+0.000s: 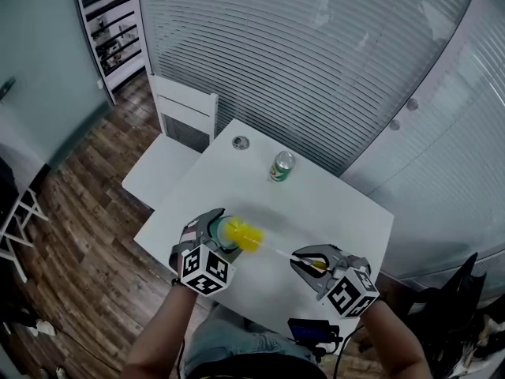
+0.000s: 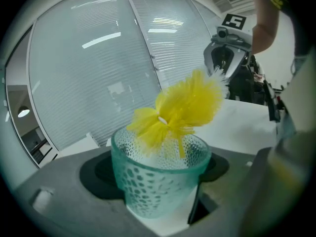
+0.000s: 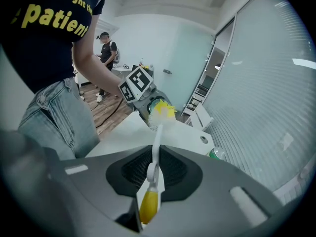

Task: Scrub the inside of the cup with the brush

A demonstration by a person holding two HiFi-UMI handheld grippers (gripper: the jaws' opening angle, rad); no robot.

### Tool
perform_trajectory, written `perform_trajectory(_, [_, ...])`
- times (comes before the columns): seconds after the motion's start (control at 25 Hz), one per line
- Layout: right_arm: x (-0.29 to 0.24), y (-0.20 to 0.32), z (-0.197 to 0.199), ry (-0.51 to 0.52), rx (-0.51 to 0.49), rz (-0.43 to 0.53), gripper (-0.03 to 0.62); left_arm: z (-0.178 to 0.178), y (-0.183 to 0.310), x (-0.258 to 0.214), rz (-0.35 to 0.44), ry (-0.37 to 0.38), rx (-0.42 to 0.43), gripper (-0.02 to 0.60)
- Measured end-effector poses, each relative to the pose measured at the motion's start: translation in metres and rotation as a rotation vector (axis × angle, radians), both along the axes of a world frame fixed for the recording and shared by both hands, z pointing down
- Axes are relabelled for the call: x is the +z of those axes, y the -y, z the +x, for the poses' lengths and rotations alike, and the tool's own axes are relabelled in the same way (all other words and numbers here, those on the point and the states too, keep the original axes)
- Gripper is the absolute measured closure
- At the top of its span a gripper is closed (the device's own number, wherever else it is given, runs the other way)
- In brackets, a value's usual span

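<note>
Head view, lower left of frame: the left gripper clamps its widely spread jaws on a translucent green dimpled glass cup. The cup is held above the white square table, mouth turned toward frame right. A yellow-bristled brush with a white stem pokes into that mouth. In the left gripper view its tip seems to dip just below the rim, with most bristles outside. Above centre, a green drink can stands upright. At lower right, the right gripper pinches the brush's yellow handle end, jaws nearly together.
</note>
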State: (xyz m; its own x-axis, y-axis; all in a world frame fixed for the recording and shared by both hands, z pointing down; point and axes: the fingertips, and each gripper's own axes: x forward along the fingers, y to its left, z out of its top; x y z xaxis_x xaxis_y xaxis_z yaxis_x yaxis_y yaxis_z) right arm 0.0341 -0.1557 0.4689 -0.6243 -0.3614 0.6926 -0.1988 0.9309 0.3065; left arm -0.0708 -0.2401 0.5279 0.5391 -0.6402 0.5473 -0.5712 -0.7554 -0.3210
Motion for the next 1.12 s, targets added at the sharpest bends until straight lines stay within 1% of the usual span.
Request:
perform_trajectory(0.36, [-0.002,-0.014,-0.004,-0.086,-0.089,0.011,0.543,0.002,-0.015,0.002,0.046,0.159,0.069,0.164])
perform_trajectory(0.64, [-0.002,-0.02,-0.006,-0.11,-0.162,0.006,0.543,0.003,-0.025,0.001,0.079,0.251,0.104,0.164])
perform_trajectory(0.84, [-0.008,-0.025,-0.002,-0.121,-0.208,-0.004,0.543,0.004,-0.032,-0.002,0.085,0.3,0.131,0.164])
perform_trajectory(1.12, [-0.01,-0.029,-0.001,-0.133,-0.232,-0.019,0.543,0.01,-0.036,-0.002,0.084,0.337,0.165,0.164])
